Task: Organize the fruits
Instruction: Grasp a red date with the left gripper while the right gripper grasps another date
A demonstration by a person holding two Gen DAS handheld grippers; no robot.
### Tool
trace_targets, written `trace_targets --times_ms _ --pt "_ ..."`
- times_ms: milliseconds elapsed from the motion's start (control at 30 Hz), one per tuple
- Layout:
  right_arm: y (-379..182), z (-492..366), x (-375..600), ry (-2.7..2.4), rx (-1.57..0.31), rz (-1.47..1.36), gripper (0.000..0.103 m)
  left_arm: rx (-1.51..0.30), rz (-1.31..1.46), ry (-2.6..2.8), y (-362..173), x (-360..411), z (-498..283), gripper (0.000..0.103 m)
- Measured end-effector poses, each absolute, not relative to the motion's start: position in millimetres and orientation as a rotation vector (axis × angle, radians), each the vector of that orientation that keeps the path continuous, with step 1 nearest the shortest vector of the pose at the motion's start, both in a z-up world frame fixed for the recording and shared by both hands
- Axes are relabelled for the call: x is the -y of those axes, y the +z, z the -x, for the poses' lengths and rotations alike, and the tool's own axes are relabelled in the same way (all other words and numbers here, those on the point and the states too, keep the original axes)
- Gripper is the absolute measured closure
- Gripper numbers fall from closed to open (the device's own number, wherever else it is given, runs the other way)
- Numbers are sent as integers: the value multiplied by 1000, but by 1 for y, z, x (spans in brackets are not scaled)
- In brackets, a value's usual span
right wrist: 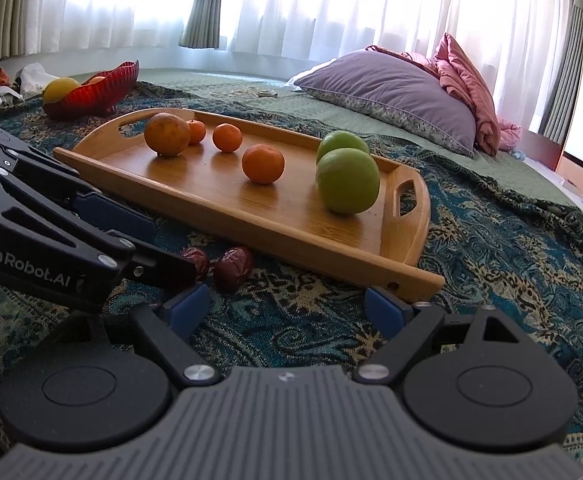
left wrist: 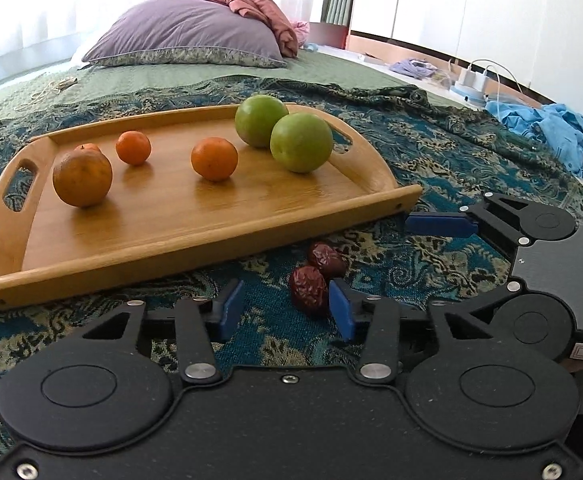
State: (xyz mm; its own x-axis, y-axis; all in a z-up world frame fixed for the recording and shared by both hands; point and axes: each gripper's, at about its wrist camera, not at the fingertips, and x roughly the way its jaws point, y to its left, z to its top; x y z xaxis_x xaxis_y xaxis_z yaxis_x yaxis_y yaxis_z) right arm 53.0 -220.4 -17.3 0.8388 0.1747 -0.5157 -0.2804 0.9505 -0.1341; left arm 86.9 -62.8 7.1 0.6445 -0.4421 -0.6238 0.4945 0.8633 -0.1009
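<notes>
Reaching with the left gripper (left wrist: pixel 287 302), fingers apart like the right gripper's (right wrist: pixel 287 306), should straddle the near date (left wrist: pixel 308 290), squeezing gently.

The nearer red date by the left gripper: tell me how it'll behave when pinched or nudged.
The nearer red date looks wrinkled and dried, so it is probably light and gives slightly under the left gripper. Its oblong shape suggests it would wobble rather than roll far on the patterned blanket. It lies close beside the second date, so a nudge could shift both.
</notes>
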Motion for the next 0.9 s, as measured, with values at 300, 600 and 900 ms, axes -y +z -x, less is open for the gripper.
trace_targets --times_ms 300,600,900 --pt "-18 -55 223 249 -526 190 10 -702 -48 -556 6 65 -91 79" --pt "-15 -55 222 238 -529 181 11 -647 -55 -468 8 65 -90 84" --pt "-14 -64 214 225 -552 142 12 -686 4 -435 2 54 -101 83"
